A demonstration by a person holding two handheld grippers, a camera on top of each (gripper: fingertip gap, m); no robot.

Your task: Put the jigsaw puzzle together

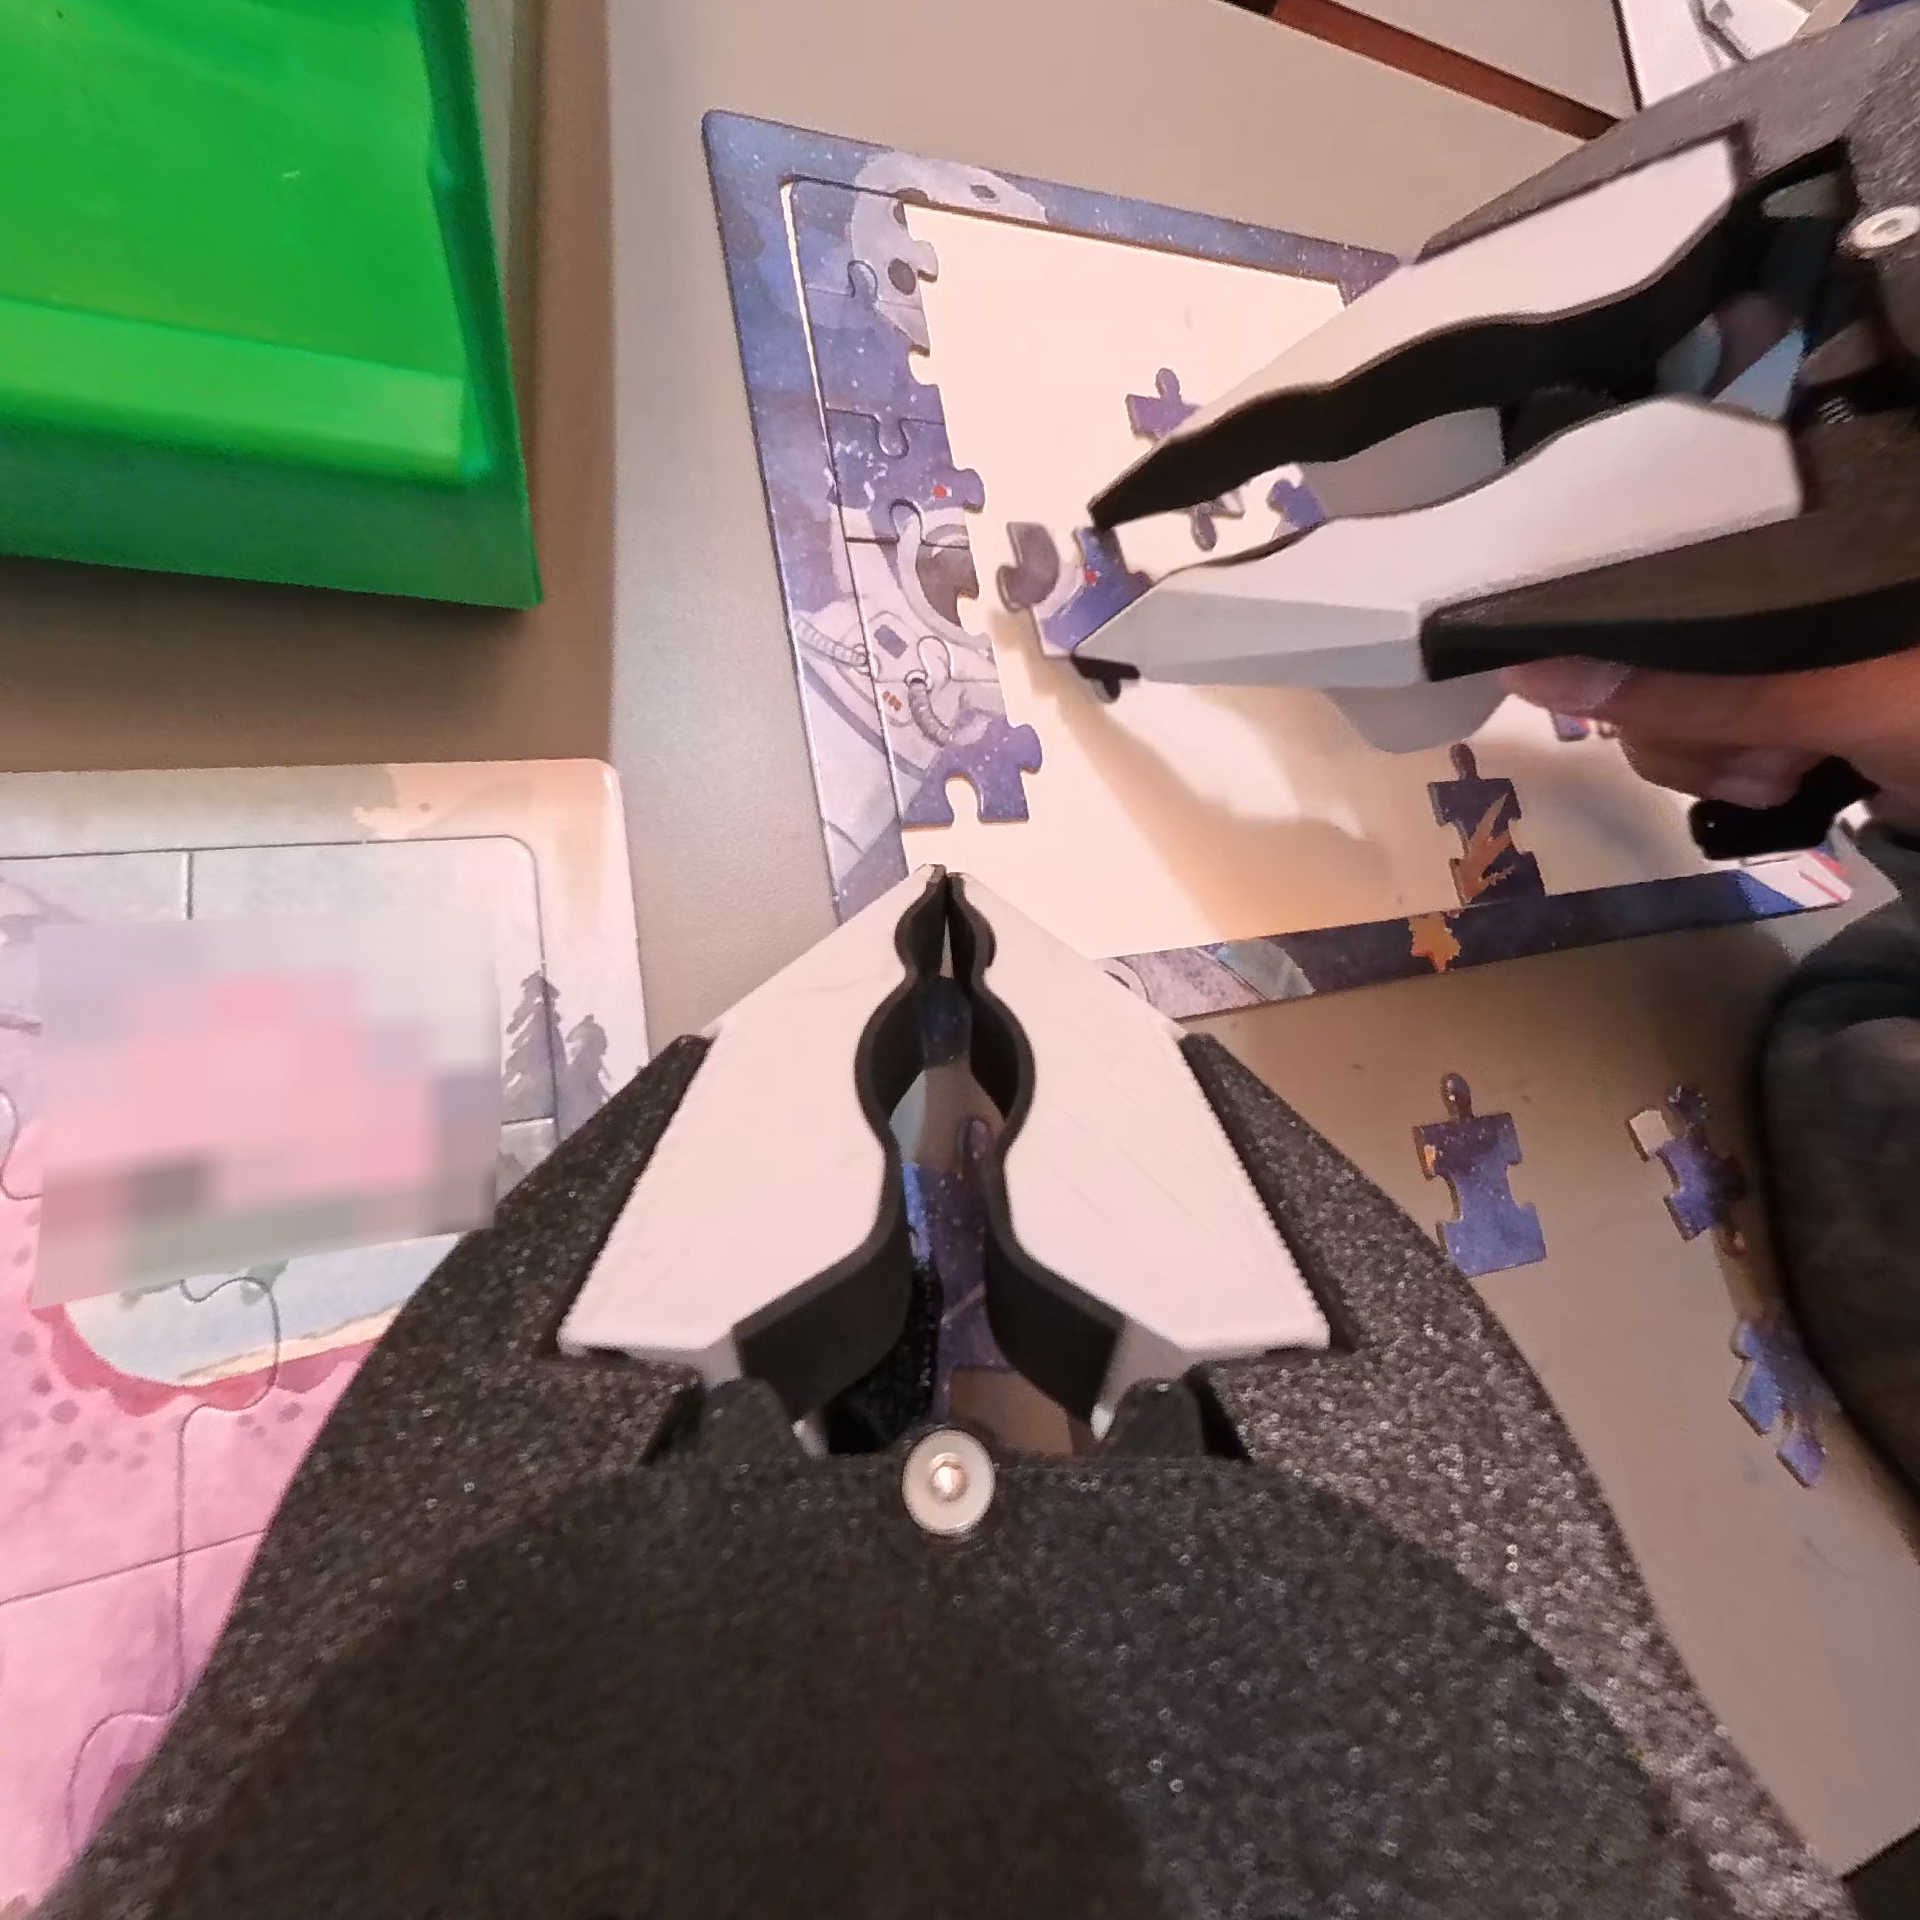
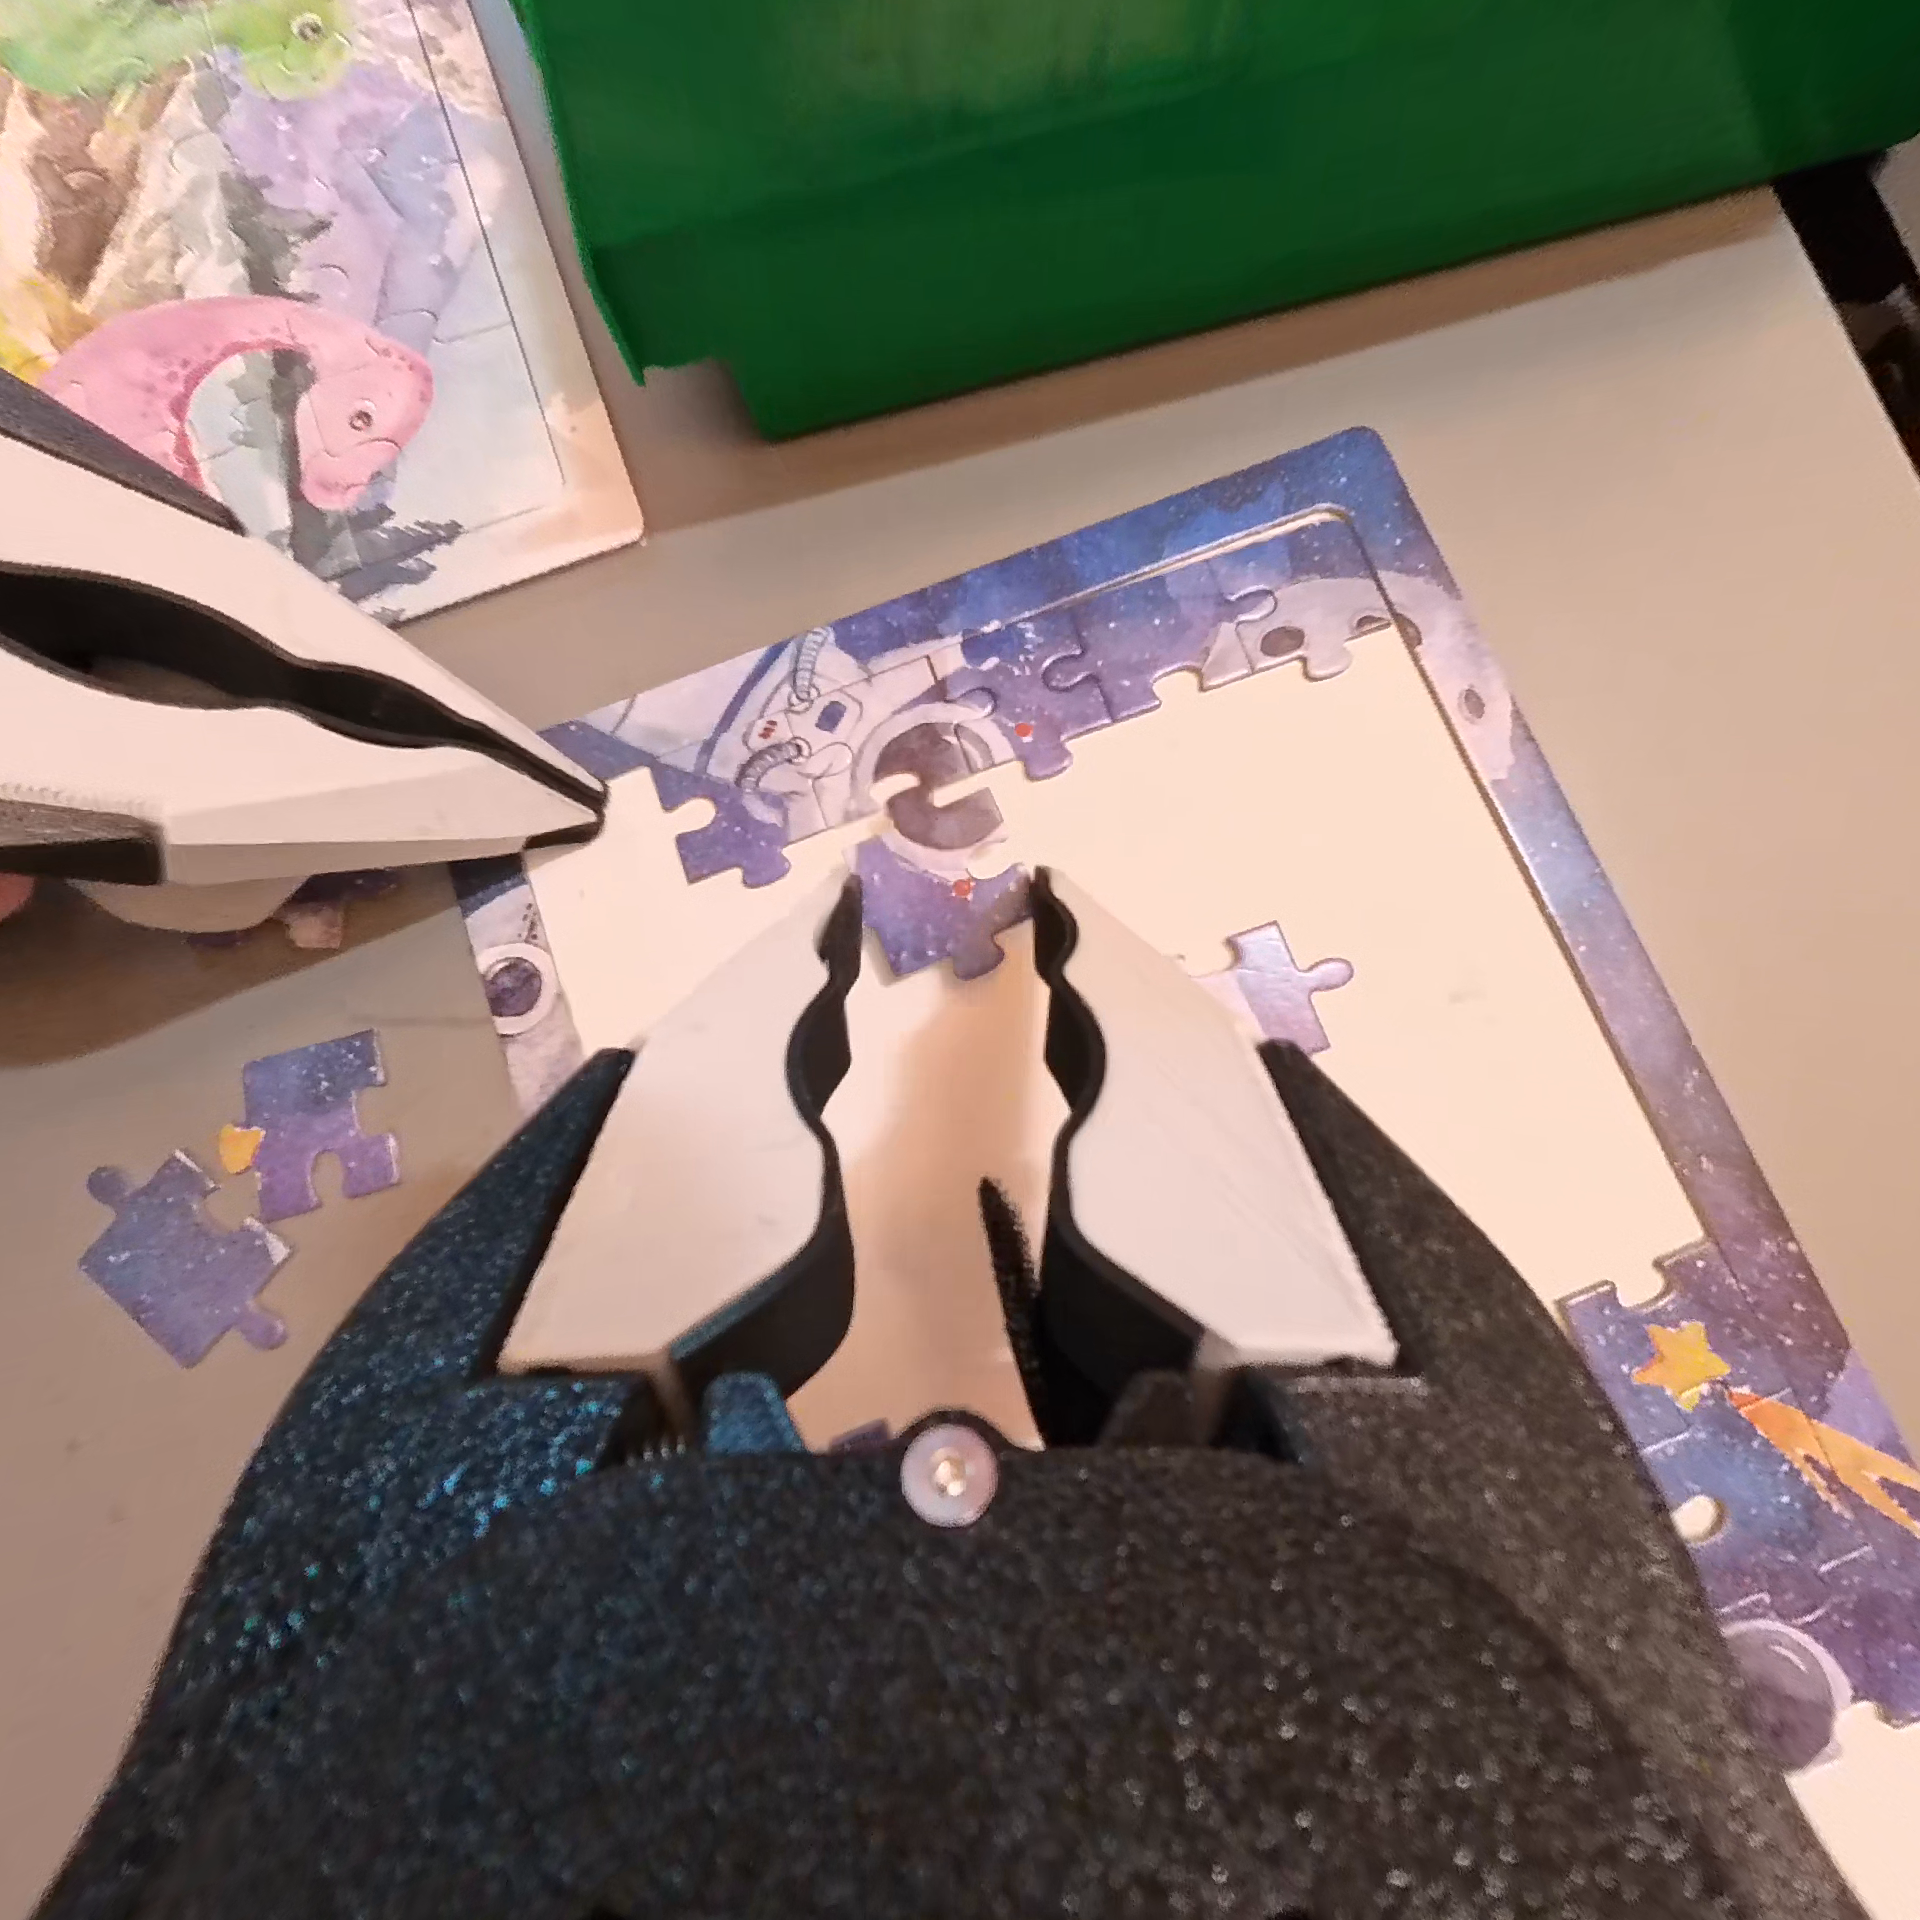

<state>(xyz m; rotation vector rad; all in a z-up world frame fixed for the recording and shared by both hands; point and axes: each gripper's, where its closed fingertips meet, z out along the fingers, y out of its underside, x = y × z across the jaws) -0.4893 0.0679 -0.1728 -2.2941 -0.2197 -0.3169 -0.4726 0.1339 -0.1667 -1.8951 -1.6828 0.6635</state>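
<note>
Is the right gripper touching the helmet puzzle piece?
Touching. The right wrist view shows the right gripper with a fingertip on each side of the helmet piece.

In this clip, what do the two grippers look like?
Both match: the left gripper and right gripper have a grainy black body with a silver screw at the centre, and two white tapered fingers lined with wavy black pads. No cables or markings visible.

We find no readable writing, number or brand in either view (the puzzle tray point(image 2: 1475, 790) and its pieces carry only pictures), and the blurred patch over the pink puzzle point(image 1: 156, 1507) shows us nothing legible.
</note>
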